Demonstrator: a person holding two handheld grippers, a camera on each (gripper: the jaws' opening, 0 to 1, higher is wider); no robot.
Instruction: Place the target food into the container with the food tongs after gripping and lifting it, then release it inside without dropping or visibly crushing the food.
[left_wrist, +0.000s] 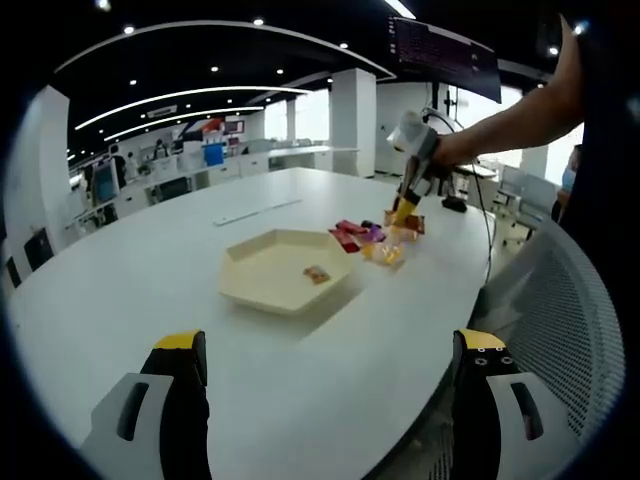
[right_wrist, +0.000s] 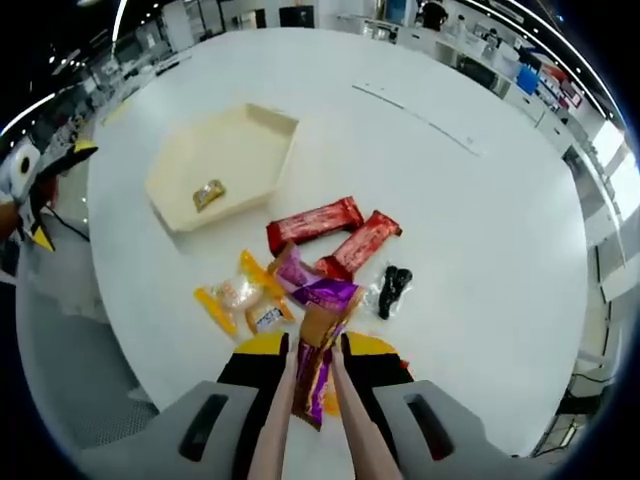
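Right gripper view shows the right gripper (right_wrist: 312, 365) clamping food tongs (right_wrist: 345, 425), whose tips pinch a brown-wrapped snack (right_wrist: 318, 330) above the table (right_wrist: 480, 250). One piece (right_wrist: 208, 194) lies in the hexagonal container (right_wrist: 225, 160); transfer remains. Left gripper (left_wrist: 330, 350) hangs wide, empty.

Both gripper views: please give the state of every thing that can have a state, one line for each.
Left gripper: open, empty, above the table.
Right gripper: shut on tongs.
Tongs: closed on a brown snack packet.
Hexagonal tray: flat on the table, holds one small wrapped snack.
Two red bars: lying on the table beside the tray.
Yellow packets: lying on the table.
Purple packet: lying under the brown one.
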